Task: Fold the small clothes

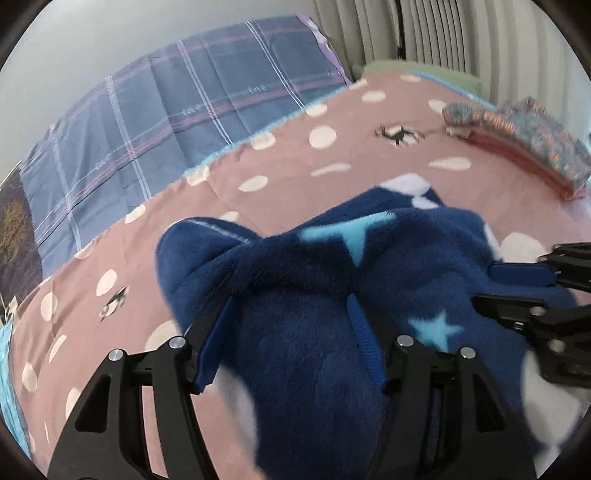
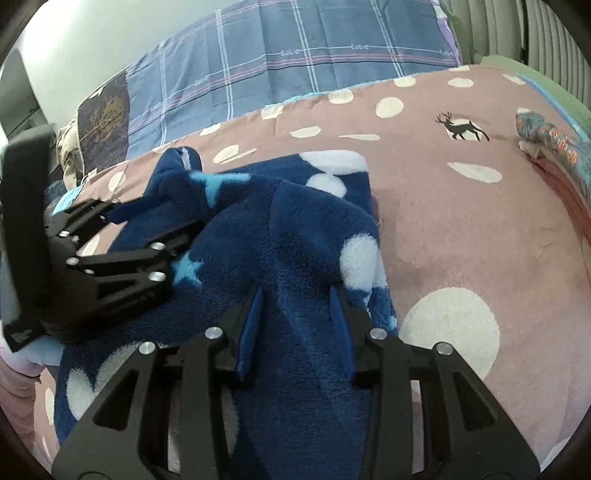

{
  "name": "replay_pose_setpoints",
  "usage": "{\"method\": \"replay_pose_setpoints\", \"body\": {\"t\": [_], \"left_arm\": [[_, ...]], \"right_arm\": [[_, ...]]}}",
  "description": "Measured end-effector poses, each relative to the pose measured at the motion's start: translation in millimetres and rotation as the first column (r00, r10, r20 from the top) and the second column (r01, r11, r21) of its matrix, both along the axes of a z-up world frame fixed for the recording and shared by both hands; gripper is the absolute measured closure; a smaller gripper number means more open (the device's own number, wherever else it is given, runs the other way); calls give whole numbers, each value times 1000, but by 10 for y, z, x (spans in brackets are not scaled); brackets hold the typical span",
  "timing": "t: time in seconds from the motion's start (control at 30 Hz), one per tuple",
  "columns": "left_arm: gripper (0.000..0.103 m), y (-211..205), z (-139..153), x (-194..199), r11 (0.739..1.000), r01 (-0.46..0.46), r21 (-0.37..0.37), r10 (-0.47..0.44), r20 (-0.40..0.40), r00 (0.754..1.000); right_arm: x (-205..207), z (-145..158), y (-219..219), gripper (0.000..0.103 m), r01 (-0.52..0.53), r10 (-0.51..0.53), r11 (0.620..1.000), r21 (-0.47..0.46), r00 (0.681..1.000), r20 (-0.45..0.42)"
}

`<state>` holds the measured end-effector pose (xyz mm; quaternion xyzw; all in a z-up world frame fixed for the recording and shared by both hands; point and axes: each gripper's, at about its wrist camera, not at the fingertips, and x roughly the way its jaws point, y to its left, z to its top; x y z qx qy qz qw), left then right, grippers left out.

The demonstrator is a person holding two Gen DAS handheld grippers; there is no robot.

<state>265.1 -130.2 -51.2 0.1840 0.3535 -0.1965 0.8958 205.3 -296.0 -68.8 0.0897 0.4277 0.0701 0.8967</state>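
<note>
A dark blue fleece garment with light blue stars and white spots lies bunched on the pink dotted blanket. My left gripper stands open around a thick hump of the fleece, with its pads wide apart. My right gripper is shut on a raised ridge of the same garment near its right edge. It shows in the left wrist view at the right, with fleece between its fingers. The two grippers are close together, side by side.
A stack of folded patterned clothes lies at the blanket's far right. A blue plaid quilt runs along the back. Pale ribbed curtains hang at the upper right.
</note>
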Motion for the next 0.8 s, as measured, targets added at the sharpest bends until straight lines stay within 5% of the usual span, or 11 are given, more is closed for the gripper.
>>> {"method": "replay_pose_setpoints", "body": {"t": [0.23, 0.43, 0.6, 0.8], "left_arm": [[33, 538, 459, -1120, 991, 24, -131, -7, 131, 991], [24, 686, 281, -2122, 971, 142, -195, -129, 79, 989], [21, 298, -17, -2296, 978, 187, -91, -183, 57, 982], [19, -19, -389, -1825, 998, -7, 61, 2, 68, 998]], "right_arm": [[-39, -32, -50, 65, 13, -14, 999, 39, 1000, 12], [-67, -32, -22, 65, 18, -19, 999, 27, 999, 28], [-67, -36, -28, 65, 15, -16, 999, 34, 1000, 27], [-83, -43, -41, 65, 16, -18, 999, 41, 999, 41]]}}
